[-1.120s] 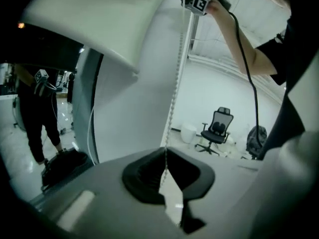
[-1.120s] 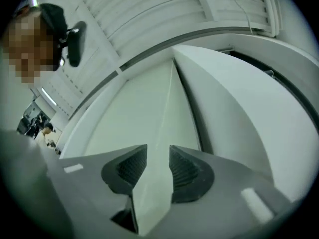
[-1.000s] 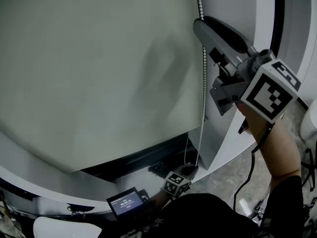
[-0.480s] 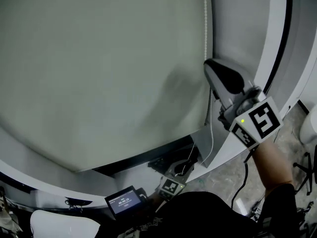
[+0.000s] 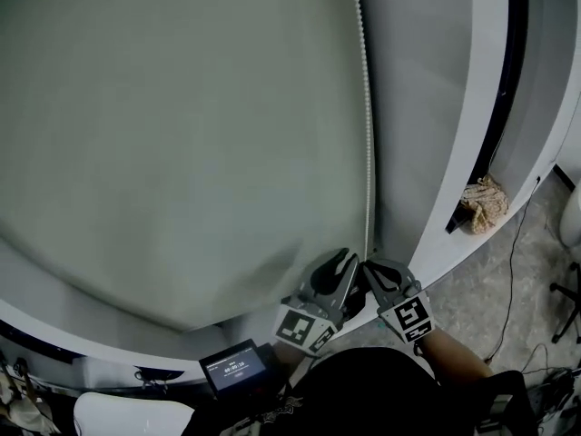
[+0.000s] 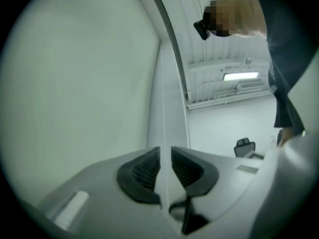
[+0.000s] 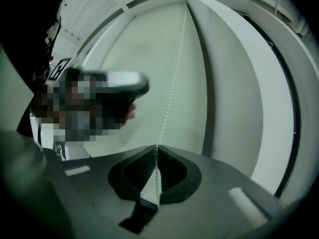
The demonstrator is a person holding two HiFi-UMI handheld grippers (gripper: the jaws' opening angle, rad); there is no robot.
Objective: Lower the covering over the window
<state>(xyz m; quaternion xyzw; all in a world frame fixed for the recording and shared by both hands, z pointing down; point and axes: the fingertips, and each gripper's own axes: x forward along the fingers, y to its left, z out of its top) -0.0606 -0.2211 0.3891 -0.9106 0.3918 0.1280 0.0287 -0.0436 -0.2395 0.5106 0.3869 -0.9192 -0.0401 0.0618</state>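
A pale grey-green roller blind [image 5: 182, 134] hangs over the window and reaches down to the sill. Its white bead chain [image 5: 366, 134] runs down the blind's right edge. My right gripper [image 5: 370, 269] is low on the chain and shut on it; in the right gripper view the chain [image 7: 172, 83] enters between the closed pads [image 7: 157, 153]. Just to its left is my left gripper [image 5: 343, 260], its jaws opening. In the left gripper view its pads [image 6: 165, 156] stand apart with a narrow gap, and nothing is pressed between them.
The white curved window frame [image 5: 472, 153] stands right of the chain. A brownish rag [image 5: 481, 203] lies in the frame's recess. A small lit screen [image 5: 236, 368] sits below my grippers. A cable [image 5: 513, 271] trails over the speckled floor at right.
My right gripper came down from high on the chain to beside the left gripper. The blind dropped and the dark gap at its bottom closed. The left jaws parted.
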